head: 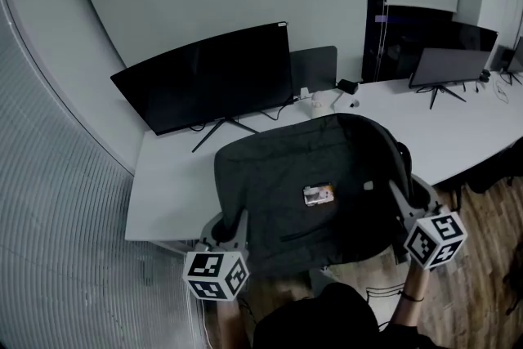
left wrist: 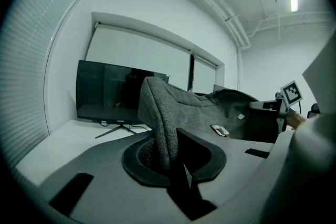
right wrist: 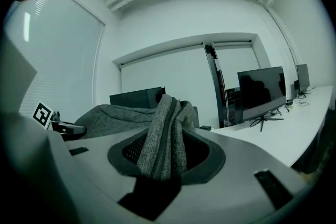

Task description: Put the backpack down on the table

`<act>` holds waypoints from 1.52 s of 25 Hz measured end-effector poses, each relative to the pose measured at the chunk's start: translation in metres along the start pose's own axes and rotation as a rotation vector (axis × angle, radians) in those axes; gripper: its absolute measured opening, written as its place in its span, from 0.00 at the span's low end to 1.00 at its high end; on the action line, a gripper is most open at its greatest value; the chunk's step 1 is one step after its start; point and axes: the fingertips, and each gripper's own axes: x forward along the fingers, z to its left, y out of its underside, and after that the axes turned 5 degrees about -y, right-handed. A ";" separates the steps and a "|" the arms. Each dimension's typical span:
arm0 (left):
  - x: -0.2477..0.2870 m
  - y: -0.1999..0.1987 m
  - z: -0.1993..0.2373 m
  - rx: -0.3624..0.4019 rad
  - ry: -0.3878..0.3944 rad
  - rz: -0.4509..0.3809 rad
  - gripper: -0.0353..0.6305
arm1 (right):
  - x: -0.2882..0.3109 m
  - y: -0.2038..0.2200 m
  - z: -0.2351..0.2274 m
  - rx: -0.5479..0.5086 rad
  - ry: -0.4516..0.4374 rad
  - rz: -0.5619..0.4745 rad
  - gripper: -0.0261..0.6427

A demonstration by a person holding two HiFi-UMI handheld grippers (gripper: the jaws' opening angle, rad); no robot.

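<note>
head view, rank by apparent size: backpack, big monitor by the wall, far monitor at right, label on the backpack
1. backpack, though it is nearest the camera
2. big monitor
3. far monitor, farther off, so its true size is unsure
4. label

Overhead, two close side views, sharing backpack [head: 286, 167]

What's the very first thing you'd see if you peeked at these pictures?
The big grey backpack in the middle, stretched between two grippers: the left gripper pinches its left edge and the right gripper its right edge. Behind it, a large black monitor stands on the white table, towards the left.
</note>
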 end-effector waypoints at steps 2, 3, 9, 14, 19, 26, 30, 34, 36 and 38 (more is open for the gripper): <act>0.008 -0.001 0.002 -0.003 -0.010 -0.002 0.14 | 0.011 -0.001 -0.006 -0.003 -0.011 -0.003 0.25; 0.013 -0.003 0.003 -0.006 -0.016 -0.001 0.14 | 0.017 -0.003 -0.008 -0.004 -0.016 -0.001 0.25; 0.052 -0.020 0.015 -0.017 -0.053 0.010 0.14 | 0.068 -0.017 -0.031 -0.001 -0.053 0.017 0.25; 0.074 -0.024 0.024 -0.034 -0.095 0.031 0.14 | 0.106 -0.019 -0.043 -0.002 -0.092 0.044 0.25; 0.097 -0.020 0.032 -0.051 -0.127 0.051 0.15 | 0.137 -0.014 -0.056 0.002 -0.124 0.068 0.25; 0.130 -0.007 0.042 -0.064 -0.166 0.099 0.15 | 0.180 0.003 -0.074 0.012 -0.152 0.118 0.25; 0.146 0.006 0.047 -0.077 -0.188 0.130 0.15 | 0.202 0.015 -0.081 0.006 -0.167 0.158 0.25; 0.159 0.016 0.057 -0.086 -0.210 0.170 0.15 | 0.225 0.027 -0.083 0.008 -0.179 0.196 0.25; 0.165 0.022 0.062 -0.094 -0.216 0.188 0.15 | 0.234 0.034 -0.083 0.005 -0.181 0.217 0.25; 0.170 0.028 0.066 -0.102 -0.221 0.208 0.15 | 0.242 0.041 -0.083 -0.009 -0.175 0.244 0.25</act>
